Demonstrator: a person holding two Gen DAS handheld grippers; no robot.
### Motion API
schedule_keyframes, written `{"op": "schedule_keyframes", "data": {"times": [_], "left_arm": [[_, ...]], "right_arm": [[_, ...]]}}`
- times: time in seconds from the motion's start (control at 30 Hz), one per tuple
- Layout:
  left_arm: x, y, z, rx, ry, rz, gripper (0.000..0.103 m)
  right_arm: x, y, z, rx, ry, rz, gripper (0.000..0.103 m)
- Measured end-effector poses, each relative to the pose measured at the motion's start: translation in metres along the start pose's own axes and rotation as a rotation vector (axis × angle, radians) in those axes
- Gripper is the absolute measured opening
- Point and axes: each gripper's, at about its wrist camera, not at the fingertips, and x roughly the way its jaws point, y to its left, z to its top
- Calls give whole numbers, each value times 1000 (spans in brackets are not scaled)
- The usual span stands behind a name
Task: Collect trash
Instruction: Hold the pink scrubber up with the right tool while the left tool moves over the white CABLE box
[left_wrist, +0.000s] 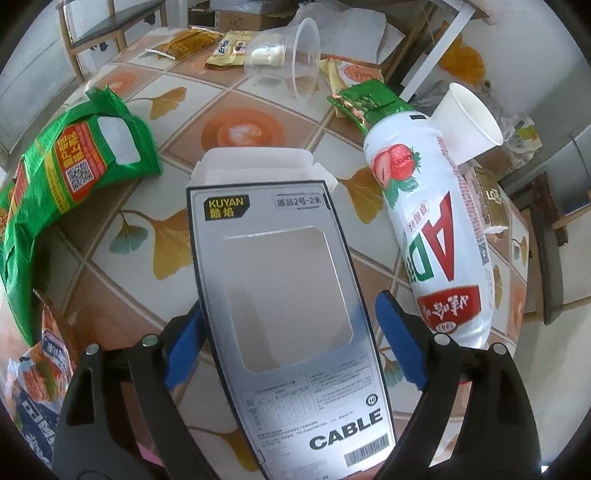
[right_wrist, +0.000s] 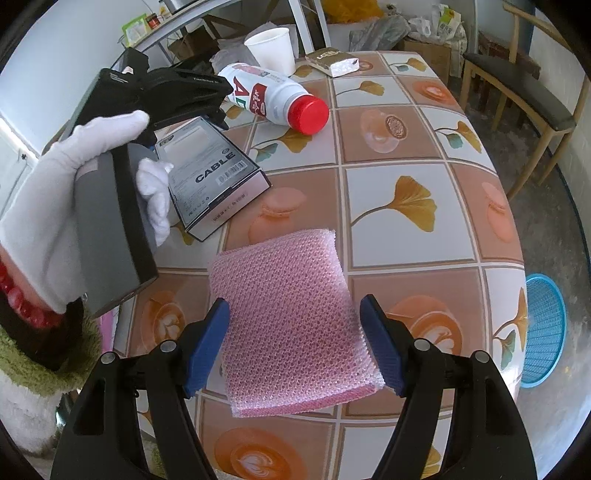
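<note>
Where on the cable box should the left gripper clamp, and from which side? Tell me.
Clamp the cable box across its narrow width, on the two long side edges, near the barcode end. It lies flat on the table and is long and slim, so come down from above. The left gripper already straddles that end with its jaws open. Avoid the cut-out window, which would likely buckle.
</note>
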Motion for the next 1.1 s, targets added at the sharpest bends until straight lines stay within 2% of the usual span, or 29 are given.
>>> {"op": "schedule_keyframes", "data": {"times": [0.4, 0.53, 0.77, 0.93, 1.1], "left_arm": [[0, 15, 11, -50, -10, 23, 84], [-2, 19, 14, -94, 21, -48, 84], [0, 27, 25, -64, -1, -20, 84], [-3, 43, 36, -80, 27, -60, 84], [-45, 60, 59, -63, -64, -127, 84]], "right_arm": [[-17, -3, 3, 16, -50, 12, 71], [-20, -3, 2, 13, -55, 13, 71], [-22, -6, 0, 30, -60, 8, 71], [-24, -6, -1, 36, -65, 3, 71], [-23, -3, -1, 25, -61, -2, 71]]}}
